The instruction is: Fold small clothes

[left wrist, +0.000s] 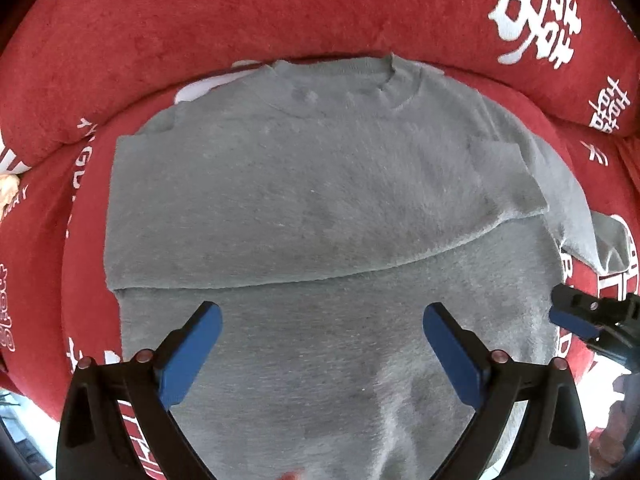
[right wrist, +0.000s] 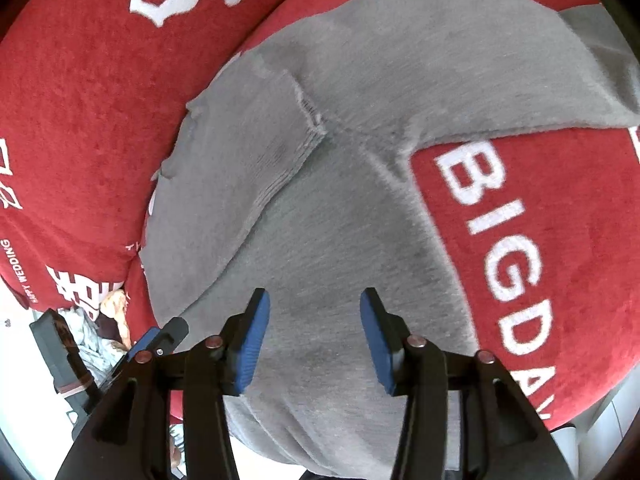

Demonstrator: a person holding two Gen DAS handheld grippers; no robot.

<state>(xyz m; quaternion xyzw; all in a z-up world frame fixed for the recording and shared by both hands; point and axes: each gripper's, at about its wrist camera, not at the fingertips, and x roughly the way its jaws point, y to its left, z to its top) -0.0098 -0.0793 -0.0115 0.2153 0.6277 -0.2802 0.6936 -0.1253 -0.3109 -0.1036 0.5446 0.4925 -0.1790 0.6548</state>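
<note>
A small grey fuzzy sweater (left wrist: 320,184) lies flat on a red cushion (left wrist: 240,12), collar at the far side. One sleeve is folded across its chest, leaving a curved edge across the middle. My left gripper (left wrist: 320,312) points straight down over the lower body of the sweater, jaws wide open with nothing between them. My right gripper (left wrist: 576,312) shows at the sweater's right edge. In the right wrist view the right gripper (right wrist: 314,300) hovers over the grey sweater (right wrist: 320,220), jaws apart, pads off the cloth. The left gripper (right wrist: 160,336) sits at the lower left there.
The red cover (right wrist: 540,240) carries white lettering and rises into a padded back (left wrist: 520,20) behind the sweater. The other sleeve (left wrist: 608,240) trails off to the right. Clutter and a pale floor (right wrist: 80,340) lie beyond the cushion's edge.
</note>
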